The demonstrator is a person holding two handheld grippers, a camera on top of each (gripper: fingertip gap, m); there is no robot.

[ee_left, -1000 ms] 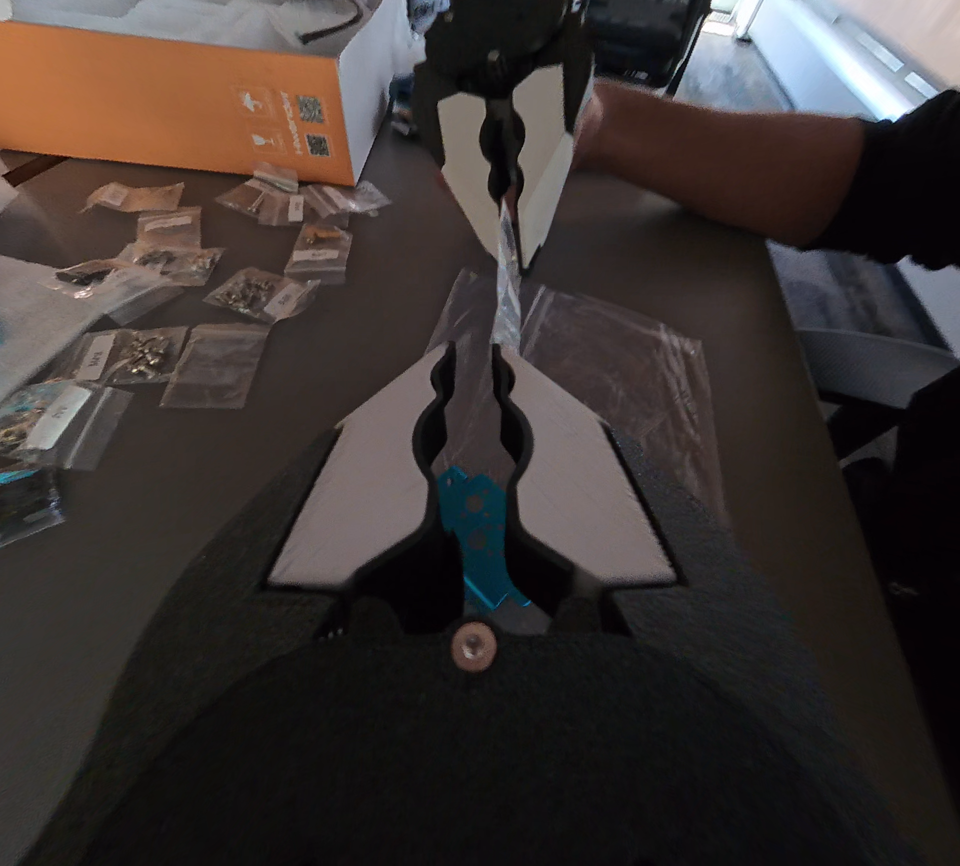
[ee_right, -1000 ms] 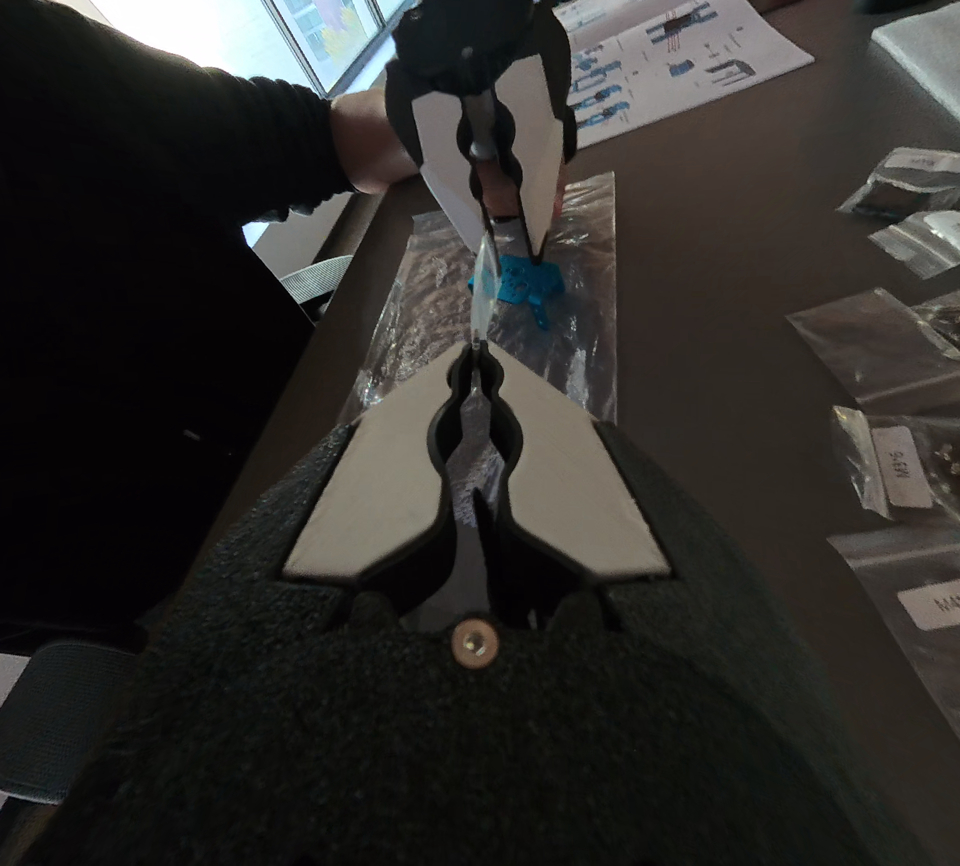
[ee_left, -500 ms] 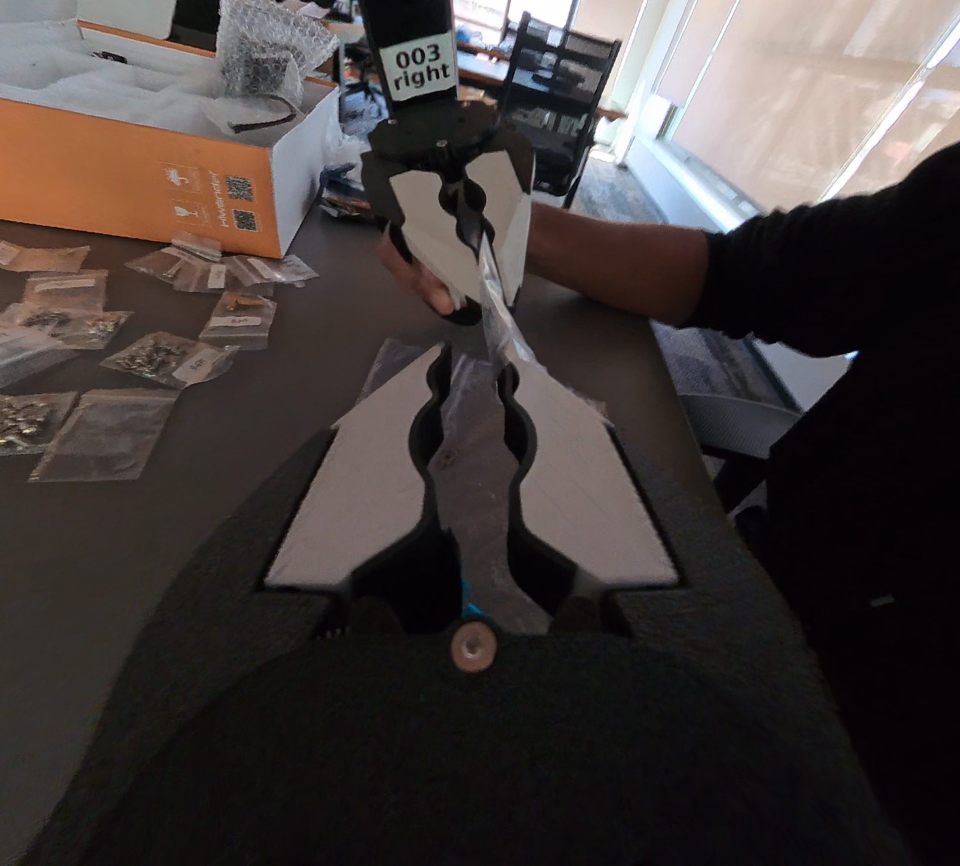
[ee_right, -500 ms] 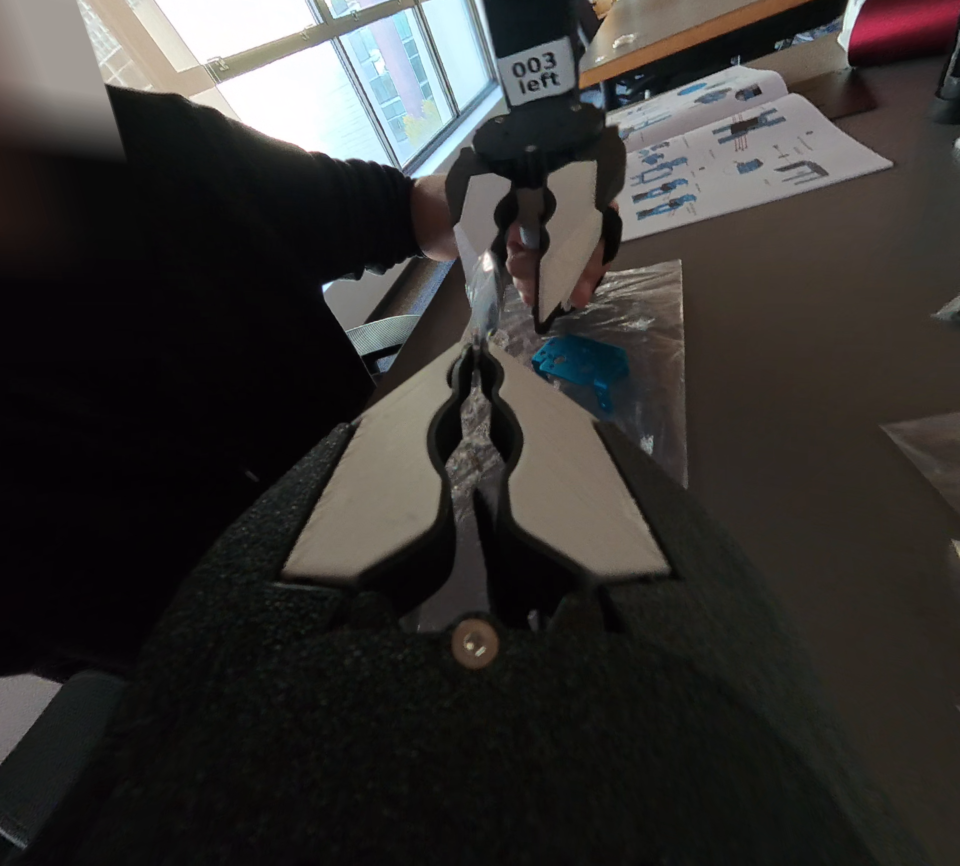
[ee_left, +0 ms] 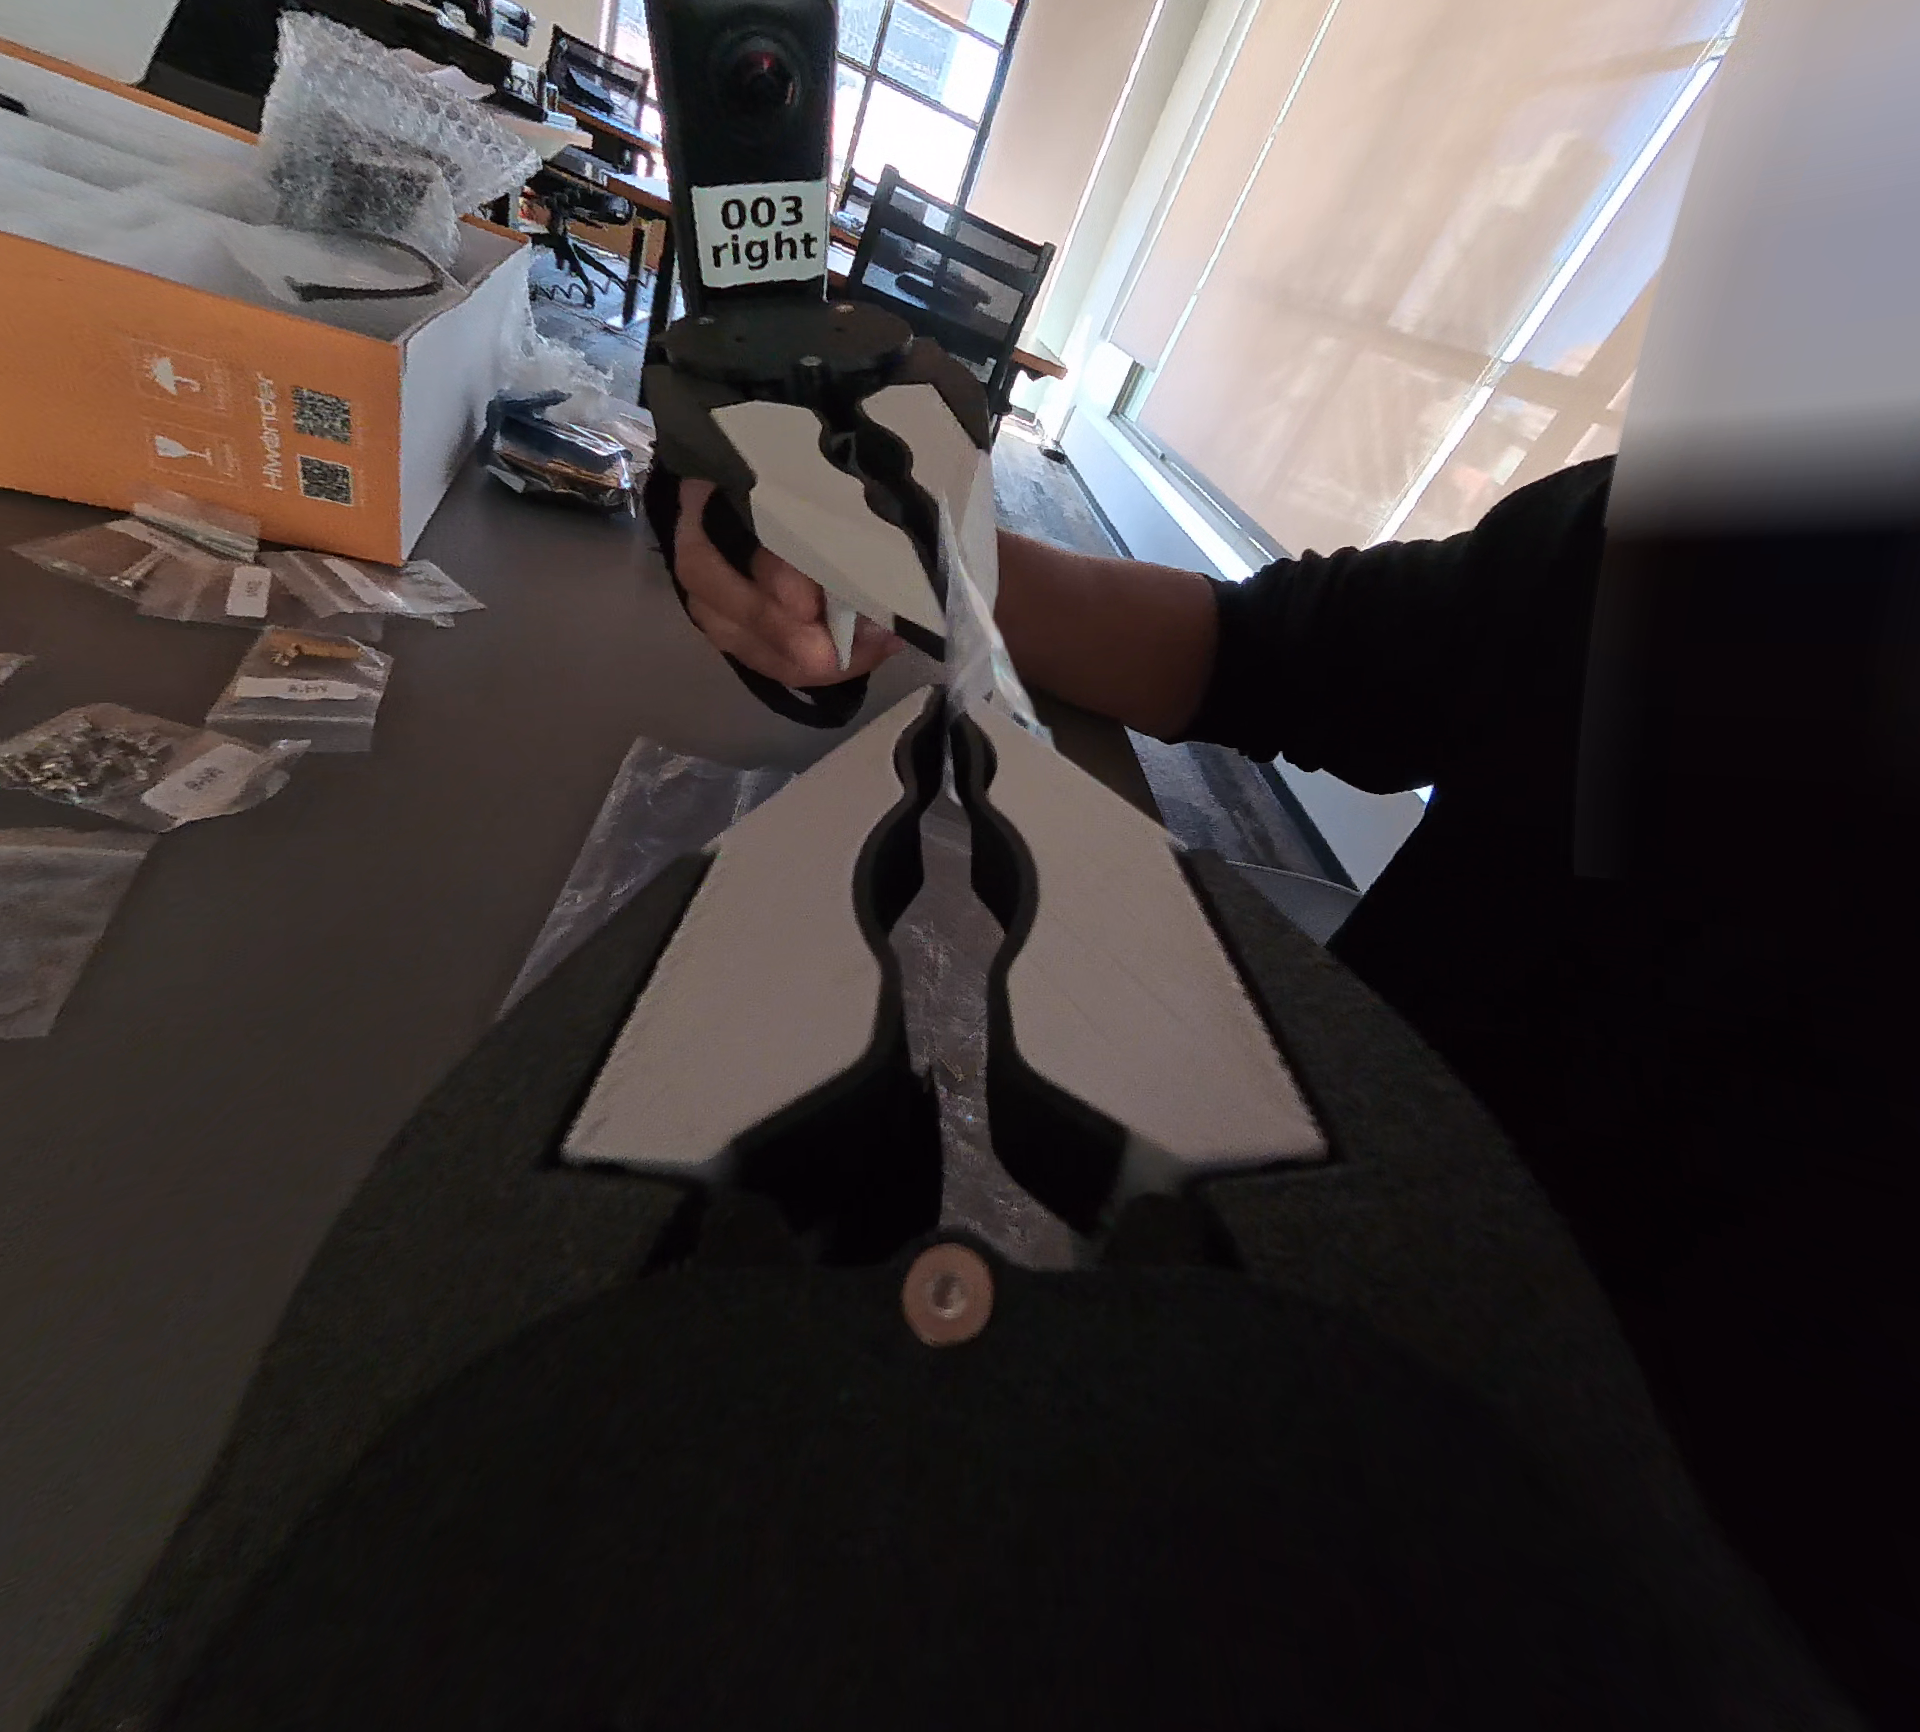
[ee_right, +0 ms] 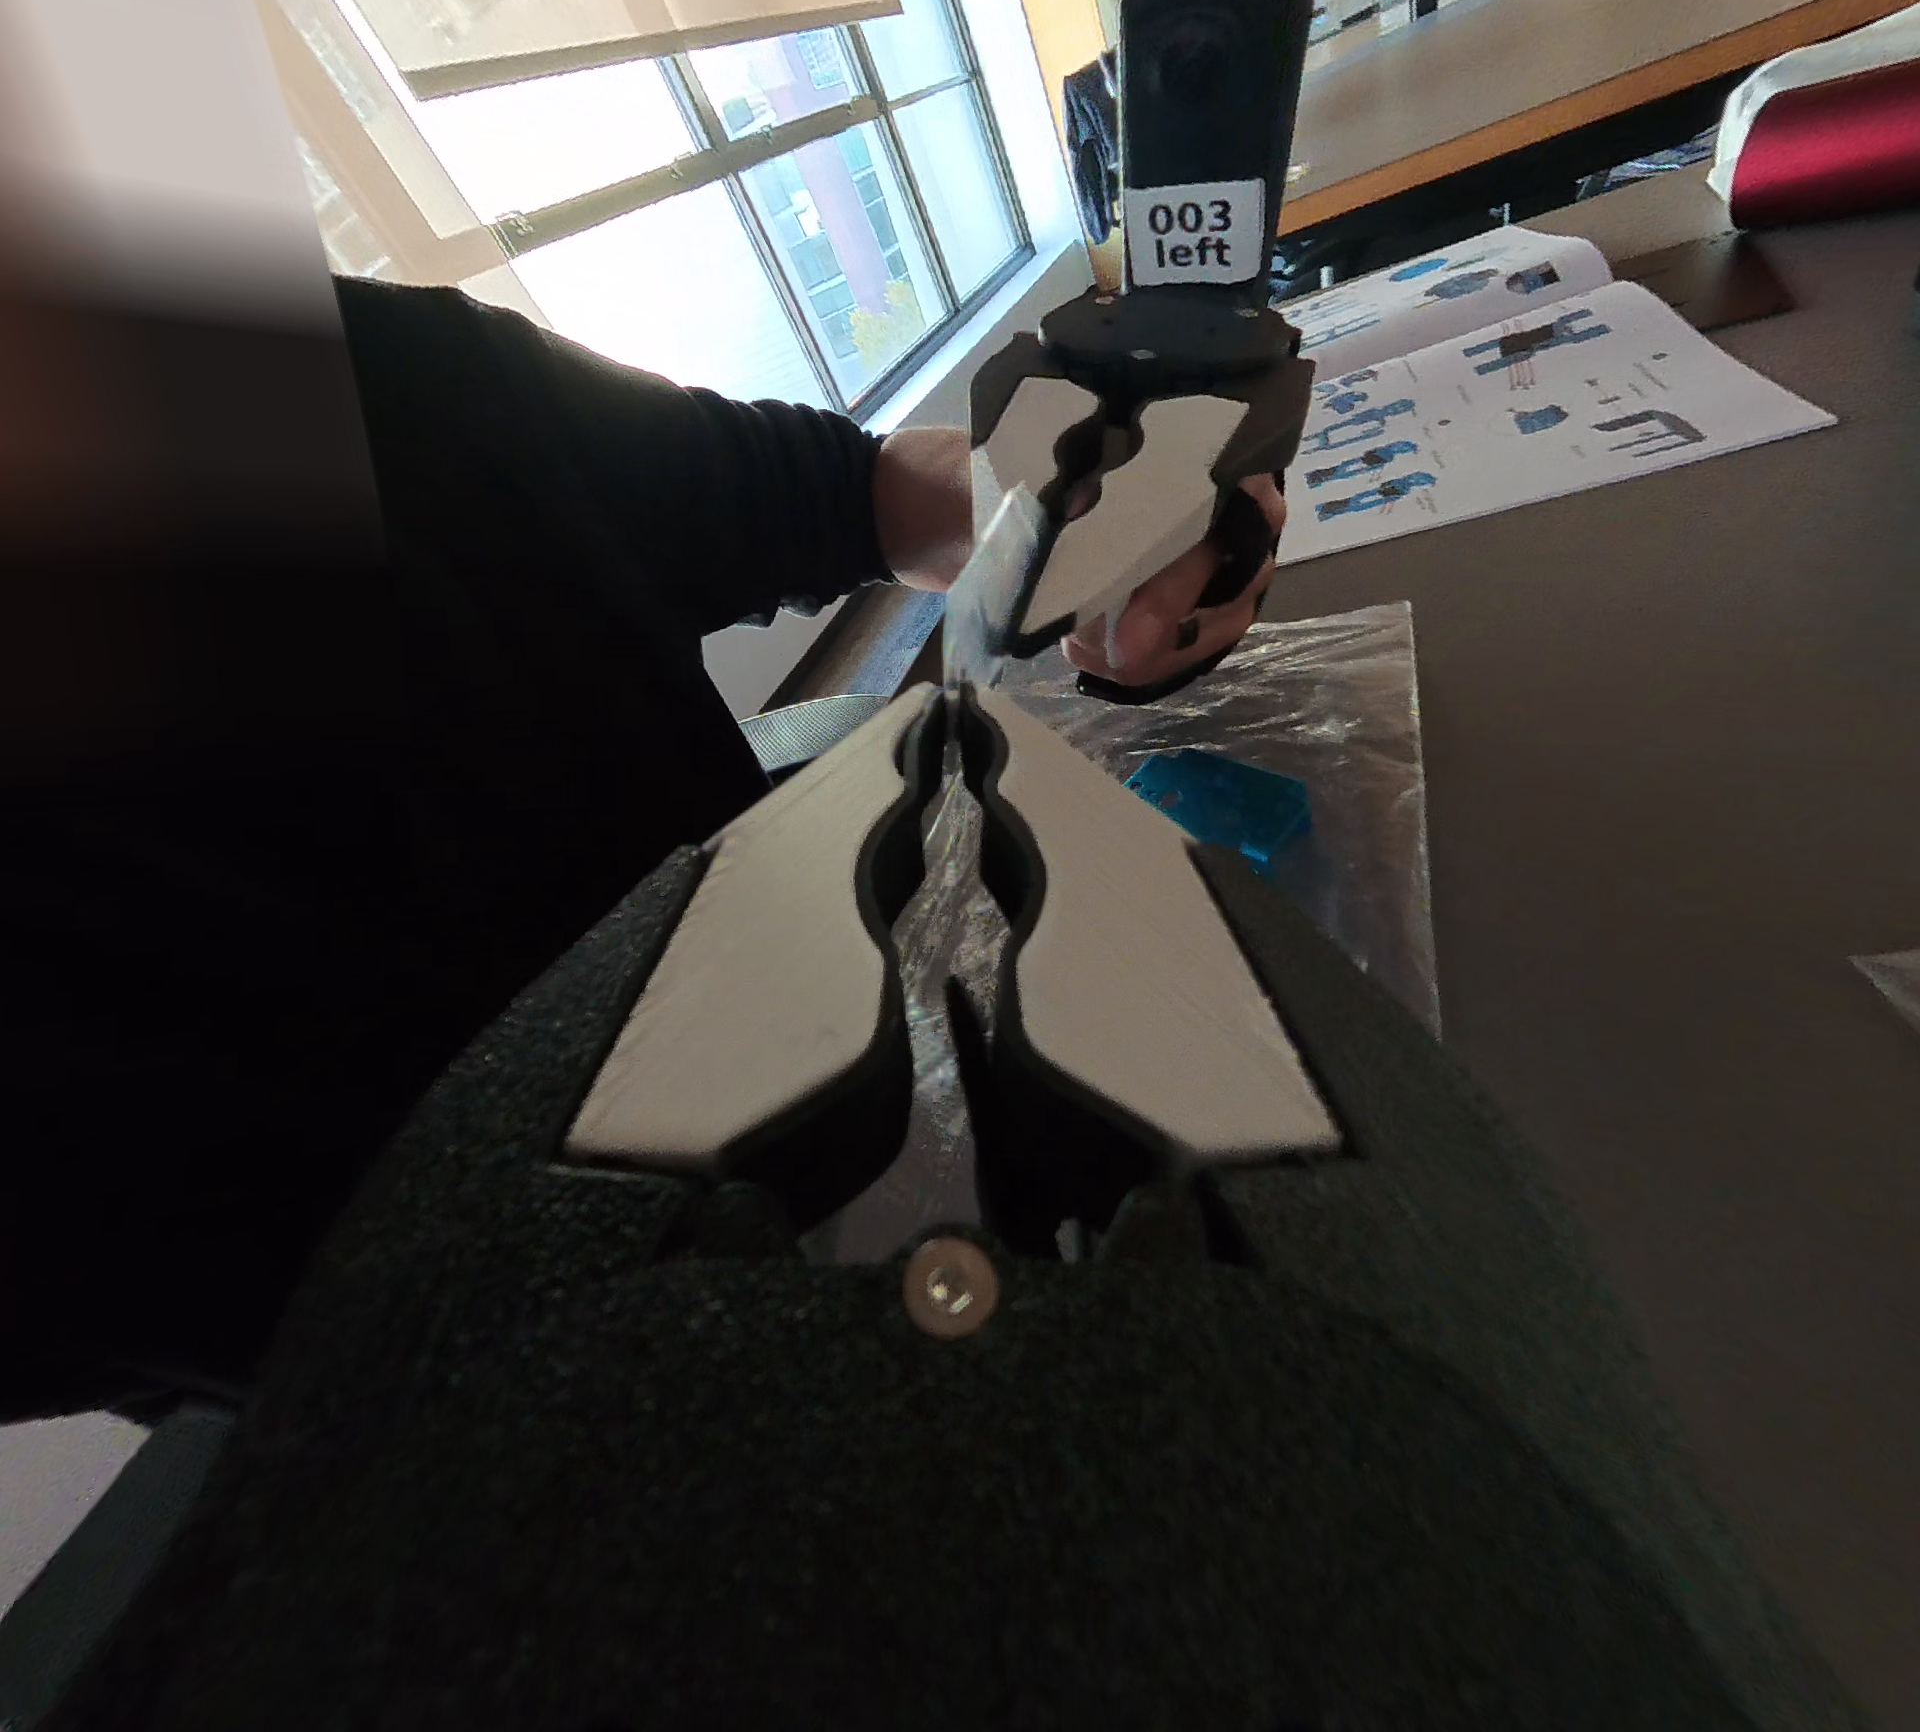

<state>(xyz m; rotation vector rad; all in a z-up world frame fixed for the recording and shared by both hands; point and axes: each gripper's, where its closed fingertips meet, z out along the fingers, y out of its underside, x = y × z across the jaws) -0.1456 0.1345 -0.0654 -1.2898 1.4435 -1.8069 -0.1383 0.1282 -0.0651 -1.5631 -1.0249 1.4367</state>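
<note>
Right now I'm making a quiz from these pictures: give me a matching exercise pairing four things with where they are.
Things:
1. small clear plastic bag
2. blue metal bracket
3. open printed manual
4. orange cardboard box

Places:
A. lying on a large clear bag on the table
B. far left of the left wrist view
C. pinched between both tongs
D. on the table behind the left tongs

Pairs: 1-C, 2-A, 3-D, 4-B

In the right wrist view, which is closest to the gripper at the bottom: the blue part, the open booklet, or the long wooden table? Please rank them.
From the right gripper, nearest first:
1. Blue part, just right of the fingertips, inside the clear plastic bag on the dark table.
2. Open booklet, farther back on the right.
3. Long wooden table, across the room, upper right.
</note>
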